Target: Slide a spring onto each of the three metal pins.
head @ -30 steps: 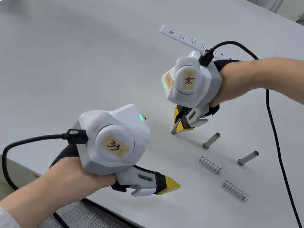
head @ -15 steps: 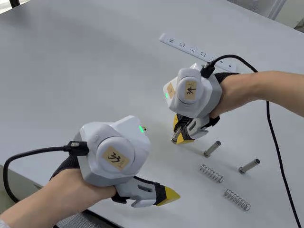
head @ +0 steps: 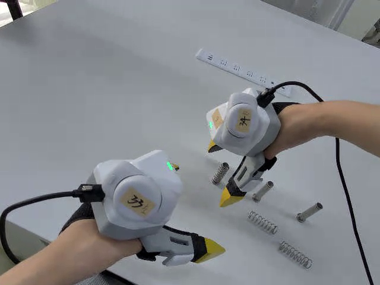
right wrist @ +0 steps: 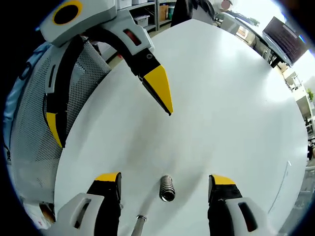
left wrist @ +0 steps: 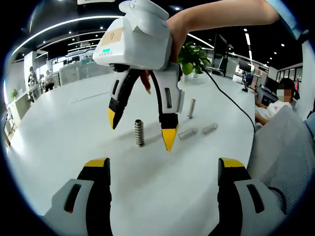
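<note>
right gripper [head: 220, 172] jaws released, straddling upright spring [left wrist: 140, 133], apart from it | left gripper [left wrist: 164, 162] jaws released, empty, spring well ahead | risk: lifting off askew, a jaw tip clips spring, topples it onto desk [head: 119, 89] beside loose pins [head: 263, 190]

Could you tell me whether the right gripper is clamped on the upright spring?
No, the right gripper is open, its jaws standing apart on either side of the upright spring.
</note>
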### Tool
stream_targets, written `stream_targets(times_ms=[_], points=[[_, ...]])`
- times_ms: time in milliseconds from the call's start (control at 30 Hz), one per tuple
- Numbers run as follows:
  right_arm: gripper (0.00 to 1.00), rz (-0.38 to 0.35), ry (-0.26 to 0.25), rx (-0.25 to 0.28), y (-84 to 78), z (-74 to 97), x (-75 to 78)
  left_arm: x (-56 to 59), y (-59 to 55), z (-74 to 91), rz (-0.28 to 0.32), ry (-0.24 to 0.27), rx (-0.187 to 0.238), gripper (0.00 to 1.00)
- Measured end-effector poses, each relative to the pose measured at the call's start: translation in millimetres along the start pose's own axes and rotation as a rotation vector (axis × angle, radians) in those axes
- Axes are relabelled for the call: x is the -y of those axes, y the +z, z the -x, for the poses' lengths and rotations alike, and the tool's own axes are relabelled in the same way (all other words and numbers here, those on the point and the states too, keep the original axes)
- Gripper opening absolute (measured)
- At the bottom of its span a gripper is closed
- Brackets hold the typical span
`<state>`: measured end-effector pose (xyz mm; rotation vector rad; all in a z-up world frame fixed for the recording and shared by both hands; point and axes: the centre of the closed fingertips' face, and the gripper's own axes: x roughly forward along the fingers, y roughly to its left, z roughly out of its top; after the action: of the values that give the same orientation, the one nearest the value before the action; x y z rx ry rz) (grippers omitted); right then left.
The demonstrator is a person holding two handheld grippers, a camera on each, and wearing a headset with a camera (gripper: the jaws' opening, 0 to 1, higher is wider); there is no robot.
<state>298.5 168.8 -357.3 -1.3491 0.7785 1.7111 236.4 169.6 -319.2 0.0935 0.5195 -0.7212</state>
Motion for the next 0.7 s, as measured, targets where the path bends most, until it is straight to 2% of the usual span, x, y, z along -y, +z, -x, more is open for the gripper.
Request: stream_targets(times_ms=[67,167,267,433,567,700], points=[[0.8,-0.011,-0.016,0.001,-1.3,2.2,1.8,-1.4,3.0,1.4,0.015,0.001,0.013,0.89],[0.88,-0.028,-0.041,0.019,-1.1,5.4,3.2,-1.9,3.2,1.9,0.014,0.002,0.01,0.88],[1.0,-0.064,-0.06,0.059,1.8,6.9,2.1,-2.9,4.4,2.2,0.009,0.005,0.012,0.89],[0.99,-0.085,-0.087,0.075,-1.8,12.3,-2.5,-4.9,8.8,4.8,-0.008,0.004,0.013,0.89],[0.99,-0.14,-0.118,0.13,-0.3,21.2,-4.2,-10.3,17.7,8.4,-0.004,0.013,0.031,0.88],[0.99,-0.173,-0.142,0.161,-2.2,31.5,-6.0,-11.8,22.6,7.7,-0.014,0.01,0.037,0.88]])
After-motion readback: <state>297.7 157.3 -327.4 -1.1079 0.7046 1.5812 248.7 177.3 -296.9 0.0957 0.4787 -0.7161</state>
